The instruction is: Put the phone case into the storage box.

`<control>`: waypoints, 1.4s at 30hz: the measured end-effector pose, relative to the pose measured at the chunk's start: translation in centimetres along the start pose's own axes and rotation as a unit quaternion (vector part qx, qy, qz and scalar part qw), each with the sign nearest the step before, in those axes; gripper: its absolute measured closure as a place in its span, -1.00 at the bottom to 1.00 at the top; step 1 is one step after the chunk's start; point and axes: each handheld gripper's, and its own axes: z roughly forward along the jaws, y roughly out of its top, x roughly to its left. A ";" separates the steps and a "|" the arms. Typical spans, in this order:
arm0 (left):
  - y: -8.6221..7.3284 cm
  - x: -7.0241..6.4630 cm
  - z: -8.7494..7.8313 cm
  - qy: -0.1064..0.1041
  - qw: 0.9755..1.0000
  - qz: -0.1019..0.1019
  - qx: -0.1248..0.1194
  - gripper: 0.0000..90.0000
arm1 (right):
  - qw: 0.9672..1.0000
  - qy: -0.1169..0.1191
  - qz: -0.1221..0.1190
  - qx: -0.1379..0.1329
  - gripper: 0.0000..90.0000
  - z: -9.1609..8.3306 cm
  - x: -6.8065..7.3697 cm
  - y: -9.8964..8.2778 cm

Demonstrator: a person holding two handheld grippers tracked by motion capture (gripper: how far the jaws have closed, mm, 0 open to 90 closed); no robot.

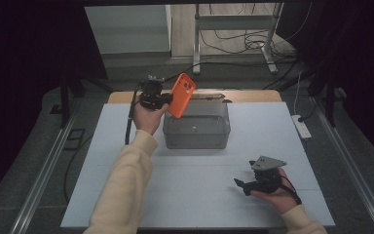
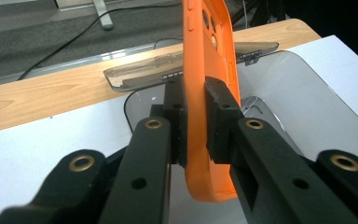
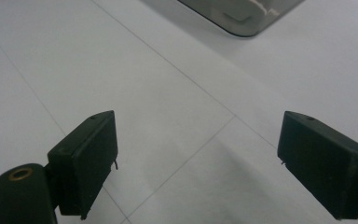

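Note:
An orange phone case (image 1: 182,95) hangs in the air over the left rim of a clear grey plastic bin (image 1: 197,138). My left gripper (image 1: 168,99) is shut on it. In the left gripper view both black pads clamp the orange phone case (image 2: 208,56) edge-on, with the clear bin (image 2: 303,116) below and behind it. Near the table's front right, my right gripper (image 1: 240,184) rests low in a hand. The right gripper (image 3: 198,158) stands wide open over the bare white table (image 3: 168,93), nothing between its pads.
The bin's clear lid (image 2: 144,74) lies behind it on a wooden strip (image 1: 253,95) at the table's far edge. A white power strip (image 1: 302,126) lies off the table's right side. Metal frame legs and cables stand on the floor beyond.

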 end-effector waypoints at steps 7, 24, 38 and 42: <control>-0.1 -0.1 0.4 0.012 1.000 0.002 0.003 0.80 | 1.000 -0.001 -0.005 0.001 -0.73 0.0 0.0 -0.1; -0.4 -0.2 1.8 0.038 0.999 0.002 0.017 0.80 | 1.000 0.004 -0.007 0.005 -0.73 0.2 -0.2 -0.2; -0.9 -0.4 1.9 0.054 0.998 -0.001 0.034 0.80 | 1.000 0.002 -0.005 0.002 -0.73 0.0 0.0 -0.1; -1.7 -0.3 1.5 0.053 0.998 -0.003 0.038 0.80 | 1.000 0.002 -0.007 0.004 -0.73 0.1 0.0 -0.1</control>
